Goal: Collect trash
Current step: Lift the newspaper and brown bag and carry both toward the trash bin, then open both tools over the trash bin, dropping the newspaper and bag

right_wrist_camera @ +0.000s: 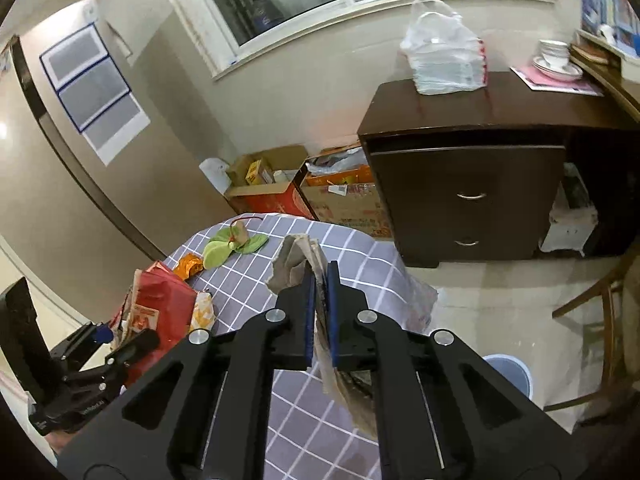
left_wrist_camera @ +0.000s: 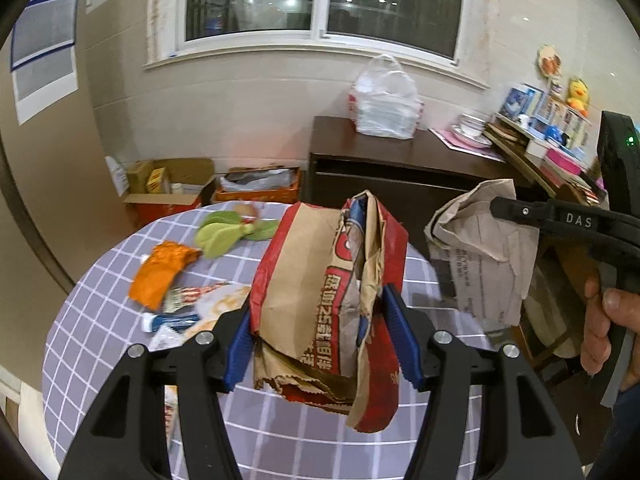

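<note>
With my left gripper (left_wrist_camera: 324,344) half-open around the red-and-brown paper bag (left_wrist_camera: 324,288) and my right gripper (right_wrist_camera: 319,316) pinched shut on crumpled brown paper (right_wrist_camera: 308,264), I judge the carry is underway; next, the blue bin (right_wrist_camera: 508,372) at four o'clock.

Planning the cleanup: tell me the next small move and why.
Probably carry the crumpled brown paper, clamped in the right gripper, over the open red-and-brown paper bag held by the left gripper and drop it in; both are lifted above the checked table.
</note>
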The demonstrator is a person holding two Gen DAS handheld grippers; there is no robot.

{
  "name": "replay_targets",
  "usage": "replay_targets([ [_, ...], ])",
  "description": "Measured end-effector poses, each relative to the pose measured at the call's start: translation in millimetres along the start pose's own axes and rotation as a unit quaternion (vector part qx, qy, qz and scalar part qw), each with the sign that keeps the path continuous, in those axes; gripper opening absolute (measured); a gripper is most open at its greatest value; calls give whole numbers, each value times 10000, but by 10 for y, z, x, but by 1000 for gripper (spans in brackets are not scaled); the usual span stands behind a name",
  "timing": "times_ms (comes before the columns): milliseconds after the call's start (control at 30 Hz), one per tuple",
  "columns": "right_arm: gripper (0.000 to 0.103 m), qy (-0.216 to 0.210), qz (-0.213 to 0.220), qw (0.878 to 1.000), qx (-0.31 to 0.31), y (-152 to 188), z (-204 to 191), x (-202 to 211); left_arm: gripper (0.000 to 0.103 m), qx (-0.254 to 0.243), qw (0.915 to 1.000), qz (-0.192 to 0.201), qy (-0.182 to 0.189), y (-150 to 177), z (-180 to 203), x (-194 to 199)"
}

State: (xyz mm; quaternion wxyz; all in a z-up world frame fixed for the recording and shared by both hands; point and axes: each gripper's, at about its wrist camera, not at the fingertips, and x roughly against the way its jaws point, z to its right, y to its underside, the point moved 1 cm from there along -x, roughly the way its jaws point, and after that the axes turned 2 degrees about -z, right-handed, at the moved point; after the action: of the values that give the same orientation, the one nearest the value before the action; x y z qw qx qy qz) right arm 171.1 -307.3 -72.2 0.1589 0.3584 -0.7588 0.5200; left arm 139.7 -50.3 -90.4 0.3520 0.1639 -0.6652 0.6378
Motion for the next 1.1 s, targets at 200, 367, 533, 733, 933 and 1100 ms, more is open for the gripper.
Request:
replay_targets([
  [200, 5, -272, 183, 9992, -234, -3, 173, 208, 59, -145, 9999, 4, 70, -18, 203, 10],
  [367, 5, -173, 407, 9982, -415, 2, 354, 463, 59, -324, 9992, -5, 233, -79, 462, -23],
  [533, 5, 178, 672, 9949, -728, 70, 733, 825, 59, -722, 9958, -99, 561, -131, 966, -174],
  [733, 5, 727, 684, 9854, -1380, 345, 1438, 1049, 59, -1361, 9826, -561, 1133, -22, 1823, -563],
  [933, 5, 1058, 301, 9715, -2098, 778, 2145, 852, 59, -1986, 9630, -1207, 1361, 256, 2591, -1065],
  [1100, 6, 1124, 11, 9630, -2449, 1026, 2484, 619, 59, -2302, 9480, -1775, 1296, 522, 2967, -1501],
])
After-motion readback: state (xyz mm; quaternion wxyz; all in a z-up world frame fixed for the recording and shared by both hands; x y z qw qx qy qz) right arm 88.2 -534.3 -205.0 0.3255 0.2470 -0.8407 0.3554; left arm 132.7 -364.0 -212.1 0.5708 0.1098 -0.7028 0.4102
